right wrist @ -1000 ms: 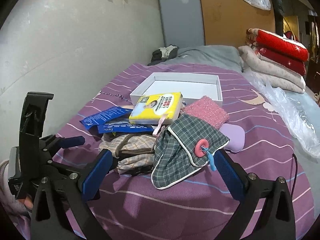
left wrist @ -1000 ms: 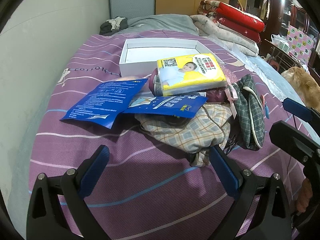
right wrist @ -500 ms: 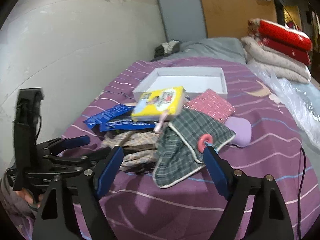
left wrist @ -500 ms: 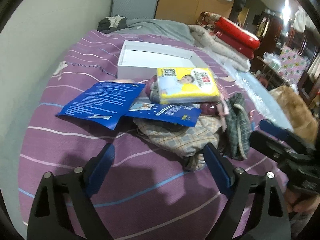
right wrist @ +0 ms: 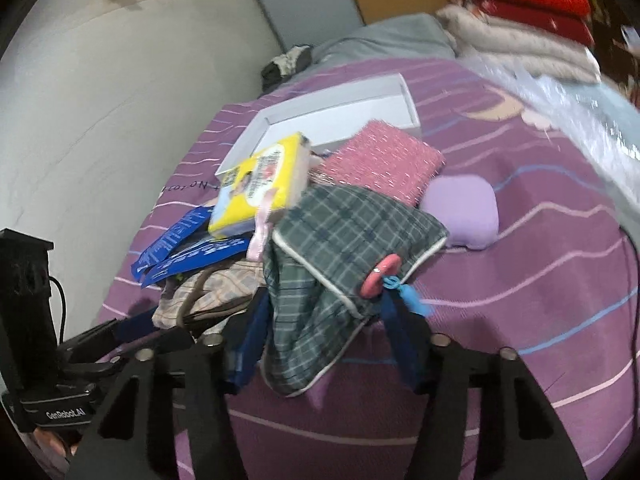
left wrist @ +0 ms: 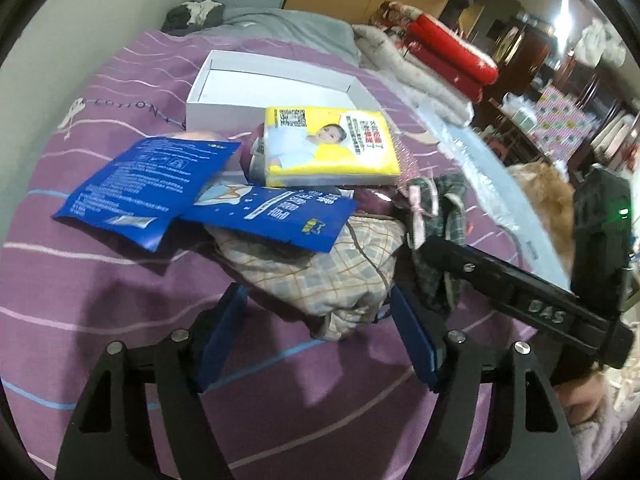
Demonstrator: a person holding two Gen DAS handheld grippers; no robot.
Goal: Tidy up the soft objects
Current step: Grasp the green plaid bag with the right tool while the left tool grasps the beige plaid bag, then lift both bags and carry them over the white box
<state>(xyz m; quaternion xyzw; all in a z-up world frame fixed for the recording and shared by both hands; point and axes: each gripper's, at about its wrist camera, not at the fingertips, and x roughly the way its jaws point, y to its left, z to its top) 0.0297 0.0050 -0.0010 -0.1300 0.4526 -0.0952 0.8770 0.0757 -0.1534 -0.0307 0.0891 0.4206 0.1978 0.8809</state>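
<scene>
Grasp step judged under way: mid-bed, left tool (left wrist: 316,332) jaws, just closing, are set around the beige plaid cloth (left wrist: 320,276), right tool (right wrist: 324,336) around the green plaid pouch (right wrist: 340,264), neither clenched yet; firm closure needed next.

A purple striped bed (left wrist: 120,360) meets a pale wall (right wrist: 100,120) on the left. At its far end lie a grey pillow (left wrist: 288,28), folded red blankets (left wrist: 452,60) and clear plastic sheeting (right wrist: 580,112).
</scene>
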